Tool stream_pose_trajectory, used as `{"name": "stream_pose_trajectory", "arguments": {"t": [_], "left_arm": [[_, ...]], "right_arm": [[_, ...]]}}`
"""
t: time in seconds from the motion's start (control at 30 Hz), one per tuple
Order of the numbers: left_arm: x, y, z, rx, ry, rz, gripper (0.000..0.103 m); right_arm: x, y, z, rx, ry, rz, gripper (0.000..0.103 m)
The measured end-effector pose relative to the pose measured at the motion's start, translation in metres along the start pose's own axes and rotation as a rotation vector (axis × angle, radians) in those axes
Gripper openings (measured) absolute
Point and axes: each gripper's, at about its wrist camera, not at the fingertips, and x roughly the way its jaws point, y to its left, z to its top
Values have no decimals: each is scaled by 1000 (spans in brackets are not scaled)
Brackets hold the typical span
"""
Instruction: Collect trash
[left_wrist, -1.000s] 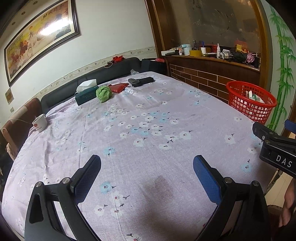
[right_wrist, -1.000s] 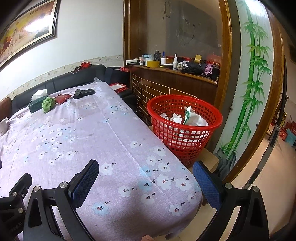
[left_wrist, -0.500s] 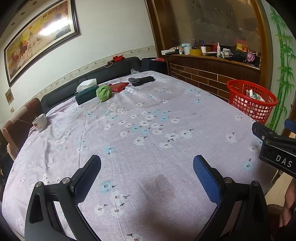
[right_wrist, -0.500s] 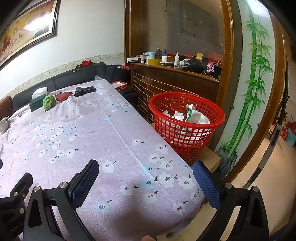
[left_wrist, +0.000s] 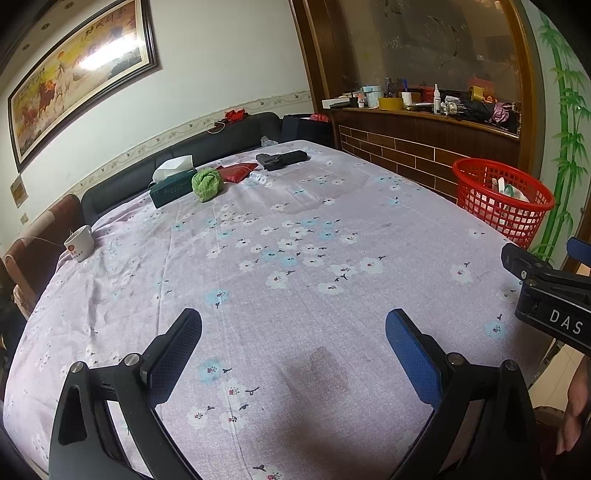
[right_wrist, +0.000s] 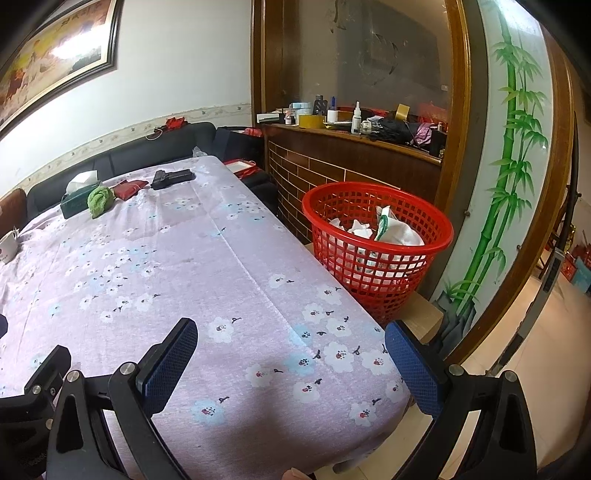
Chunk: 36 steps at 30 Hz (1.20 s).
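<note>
A red mesh basket (right_wrist: 376, 240) (left_wrist: 504, 201) stands on a low wooden stool beside the table's right edge, with white crumpled paper trash (right_wrist: 388, 230) inside. My left gripper (left_wrist: 293, 350) hovers open over the near part of the flowered tablecloth (left_wrist: 277, 258), nothing between its blue pads. My right gripper (right_wrist: 290, 356) is open too, above the table's near right corner, short of the basket. At the far end lie a green crumpled wad (left_wrist: 207, 183) (right_wrist: 99, 199), a red packet (left_wrist: 236, 171) and a small white scrap (left_wrist: 262, 179).
A dark green tissue box (left_wrist: 171, 184), a black object (left_wrist: 282, 159) and a white cup (left_wrist: 79, 243) sit along the table's far and left sides. Black sofa (left_wrist: 147, 173) behind. A cluttered wooden counter (right_wrist: 354, 147) stands behind the basket. The right gripper's body (left_wrist: 550, 295) shows at the left view's right edge.
Both grippers drew back slightly and tilted; the basket shifted right and down in the right wrist view. Both stay open and empty.
</note>
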Motion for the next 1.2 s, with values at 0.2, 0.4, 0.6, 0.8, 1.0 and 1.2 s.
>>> {"name": "stream_pose_trajectory", "arguments": {"t": [0.2, 0.4, 0.6, 0.8, 1.0, 1.2], "left_arm": [[0, 0, 0, 0, 0, 0, 99], [0, 0, 0, 1, 0, 0, 99], [0, 0, 0, 1, 0, -1, 99], [1, 1, -1, -4, 2, -1, 99], [1, 2, -2, -6, 2, 0, 99], [4, 10, -4, -21, 11, -8, 99]], "right_arm": [[0, -1, 0, 9, 2, -1, 103], [-1, -2, 0, 11, 1, -2, 103], [-1, -2, 0, 10, 1, -1, 103], [0, -2, 0, 6, 2, -2, 103], [0, -1, 0, 5, 2, -2, 103], [-1, 0, 1, 1, 1, -1, 103]]}}
